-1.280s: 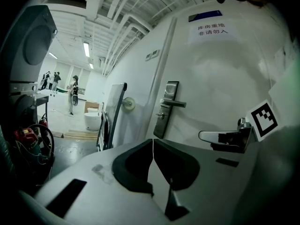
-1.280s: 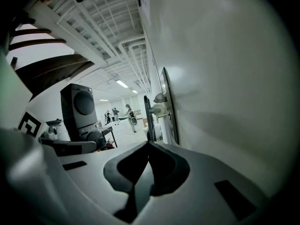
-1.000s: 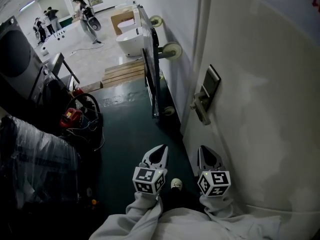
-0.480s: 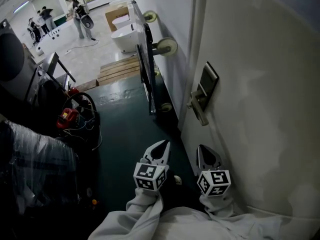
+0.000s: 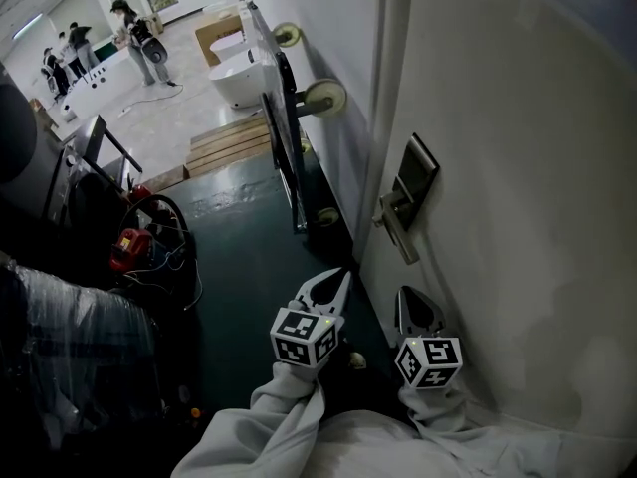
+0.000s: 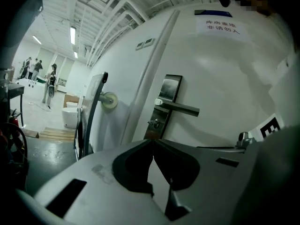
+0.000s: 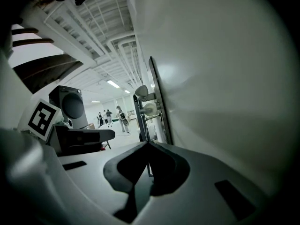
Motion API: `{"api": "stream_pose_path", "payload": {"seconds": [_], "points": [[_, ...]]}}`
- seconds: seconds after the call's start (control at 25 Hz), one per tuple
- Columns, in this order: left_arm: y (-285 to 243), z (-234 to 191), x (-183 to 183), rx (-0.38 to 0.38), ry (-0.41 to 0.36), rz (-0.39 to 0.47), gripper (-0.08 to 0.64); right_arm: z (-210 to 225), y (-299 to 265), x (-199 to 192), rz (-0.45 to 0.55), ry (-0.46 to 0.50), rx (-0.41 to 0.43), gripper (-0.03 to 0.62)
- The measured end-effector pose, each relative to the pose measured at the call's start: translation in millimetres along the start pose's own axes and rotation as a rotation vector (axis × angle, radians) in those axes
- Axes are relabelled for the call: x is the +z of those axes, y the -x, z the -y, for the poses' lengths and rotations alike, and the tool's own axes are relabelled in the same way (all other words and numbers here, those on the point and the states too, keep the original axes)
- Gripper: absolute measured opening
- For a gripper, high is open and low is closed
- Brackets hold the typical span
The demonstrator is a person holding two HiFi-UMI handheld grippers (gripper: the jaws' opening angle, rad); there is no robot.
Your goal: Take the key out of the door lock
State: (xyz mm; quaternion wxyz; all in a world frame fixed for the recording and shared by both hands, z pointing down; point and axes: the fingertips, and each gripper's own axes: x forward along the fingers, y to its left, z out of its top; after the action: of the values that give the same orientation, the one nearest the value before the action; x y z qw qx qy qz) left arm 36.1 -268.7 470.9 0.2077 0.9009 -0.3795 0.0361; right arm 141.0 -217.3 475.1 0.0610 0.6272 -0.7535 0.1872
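**A:** What is counted, from left to right?

**B:** At least three people (image 5: 129, 30) are seen far off at the top left. Nearer, one red device (image 5: 126, 245) among cables, one wooden pallet (image 5: 234, 143) and one upright wheeled metal frame (image 5: 287, 137) are counted, then two grippers. One small metal key (image 6: 153, 123) is made out in the dark lock plate (image 6: 163, 108). It is set below the single silver lever handle (image 6: 183, 108), close to the left edge of the white door (image 5: 518, 167).

**A:** How are the tongs held?

**B:** The left gripper (image 5: 341, 277) is clenched on nothing, with the lock seen ahead of its tips and the key well apart from them. The right gripper (image 5: 417, 297) is likewise clenched and empty, and is held just beside the door face.

**A:** And the surface and the room?

**B:** A dark green floor (image 5: 249, 267) is laid along the door, and pale tiles (image 5: 149, 118) are seen beyond it. A strip of bare green floor is left between the clutter at the left and the door's edge.
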Motion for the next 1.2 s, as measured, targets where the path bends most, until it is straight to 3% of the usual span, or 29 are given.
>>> {"api": "stream_pose_path", "payload": {"seconds": [0.16,0.4,0.52,0.64,0.76,0.88,1.0,1.2], "points": [[-18.8,-6.9,5.2,-0.068,0.097,-0.035,0.018,0.6,-10.9,4.7,0.009,-0.012,-0.033,0.052],[-49.3,-24.0,10.4,-0.19,0.4,-0.082,0.018,8.9,-22.7,5.2,0.016,-0.022,-0.096,0.051],[-63.7,-24.2,15.3,-0.294,0.586,-0.08,0.02,15.7,-25.9,2.2,0.017,-0.026,-0.139,0.051],[-75.4,-23.5,20.4,-0.373,0.712,-0.081,0.02,21.6,-30.7,0.7,0.013,-0.036,-0.174,0.052],[-84.3,-21.7,23.3,-0.427,0.765,-0.092,0.024,24.6,-33.9,2.9,0.012,-0.044,-0.206,0.051],[-93.9,-19.1,27.7,-0.503,0.834,-0.099,0.146,24.9,-39.3,3.9,0.016,-0.049,-0.228,0.052],[-103.3,-17.0,33.2,-0.549,0.888,-0.104,0.147,22.8,-42.3,4.2,0.017,-0.047,-0.238,0.052],[-119.7,-6.1,36.0,-0.595,0.901,-0.14,0.146,28.3,-40.8,5.8,0.028,-0.049,-0.27,0.051]]}}
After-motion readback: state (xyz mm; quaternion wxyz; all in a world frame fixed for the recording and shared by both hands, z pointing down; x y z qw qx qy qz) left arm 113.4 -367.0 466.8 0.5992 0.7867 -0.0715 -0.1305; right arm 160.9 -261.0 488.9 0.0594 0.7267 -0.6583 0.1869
